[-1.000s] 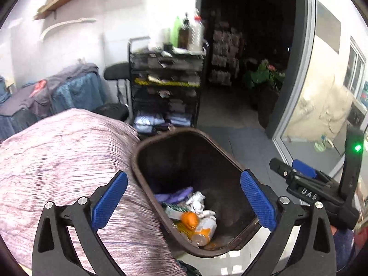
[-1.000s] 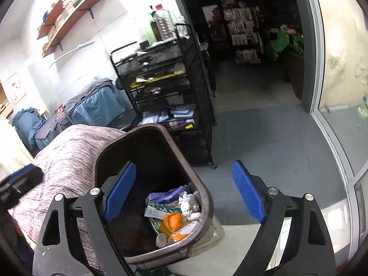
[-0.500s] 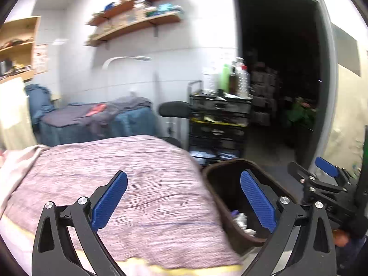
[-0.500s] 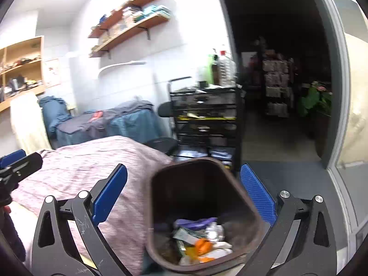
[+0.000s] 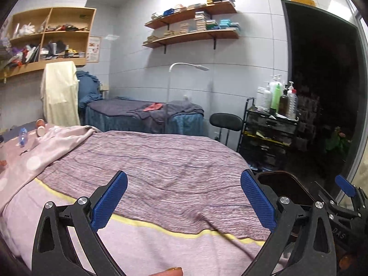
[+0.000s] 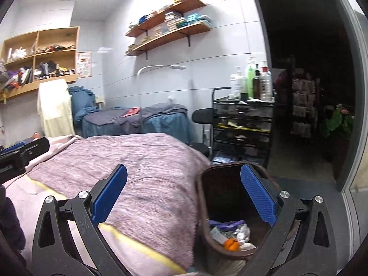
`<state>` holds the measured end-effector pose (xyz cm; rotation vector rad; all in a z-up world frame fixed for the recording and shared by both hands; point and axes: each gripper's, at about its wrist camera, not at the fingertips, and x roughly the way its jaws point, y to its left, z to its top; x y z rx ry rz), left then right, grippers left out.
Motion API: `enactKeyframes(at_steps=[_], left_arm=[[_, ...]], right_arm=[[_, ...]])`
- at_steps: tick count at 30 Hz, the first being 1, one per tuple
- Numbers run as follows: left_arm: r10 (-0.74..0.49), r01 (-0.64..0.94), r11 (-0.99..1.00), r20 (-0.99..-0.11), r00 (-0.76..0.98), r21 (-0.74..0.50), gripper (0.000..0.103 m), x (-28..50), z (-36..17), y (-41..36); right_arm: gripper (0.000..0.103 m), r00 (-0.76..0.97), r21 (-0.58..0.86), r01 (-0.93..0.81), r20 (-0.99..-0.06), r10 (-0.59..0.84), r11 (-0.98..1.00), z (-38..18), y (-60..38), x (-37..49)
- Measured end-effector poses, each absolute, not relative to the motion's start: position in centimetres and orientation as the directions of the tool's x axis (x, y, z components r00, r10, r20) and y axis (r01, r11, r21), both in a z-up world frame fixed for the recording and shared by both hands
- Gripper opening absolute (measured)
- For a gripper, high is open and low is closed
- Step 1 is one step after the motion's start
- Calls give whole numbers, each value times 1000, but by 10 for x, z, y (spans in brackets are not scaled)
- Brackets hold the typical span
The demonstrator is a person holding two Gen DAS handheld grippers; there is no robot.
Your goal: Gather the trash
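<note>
Your trash bin (image 6: 232, 209) stands upright on the floor at the lower right of the right wrist view, its long axis vertical and its open mouth facing up toward you, pressed close against the side of the bed (image 6: 142, 161). It is dark brown with a rounded-rectangular rim, and at the bottom lies a small heap of trash (image 6: 230, 234): an orange piece, crumpled white paper, a purple wrapper and a flat packet. In the left wrist view only the bin's (image 5: 283, 186) upper rim shows at the lower right, half hidden behind your jaw. Your right gripper (image 6: 184, 195) hangs with its jaws spread wide and empty, the right-hand blue pad over the bin's mouth and the other over the bedcover. Your left gripper (image 5: 184, 197) is likewise wide apart and holds nothing, hovering above the striped purple bedcover. The bed fills the centre and left of both views and stands between you and the far wall. Beyond it, a second bed (image 5: 147, 115) under blue covers sits in the middle distance, with a white floor lamp (image 5: 184, 69) bending over it. A black trolley (image 6: 243, 124) carrying bottles stands right of centre, beside a dark doorway (image 6: 306, 69).
</note>
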<state>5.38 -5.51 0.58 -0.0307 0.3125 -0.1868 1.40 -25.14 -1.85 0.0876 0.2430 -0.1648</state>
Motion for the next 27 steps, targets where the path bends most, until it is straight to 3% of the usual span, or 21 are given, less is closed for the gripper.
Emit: enactKeyframes(at_steps=[27], left_arm=[[-139,118,989,-286,948,-89,97,28,8,-21]], right_arm=[[97,972,46,102,-215,-90,994,-11,-220,-12]])
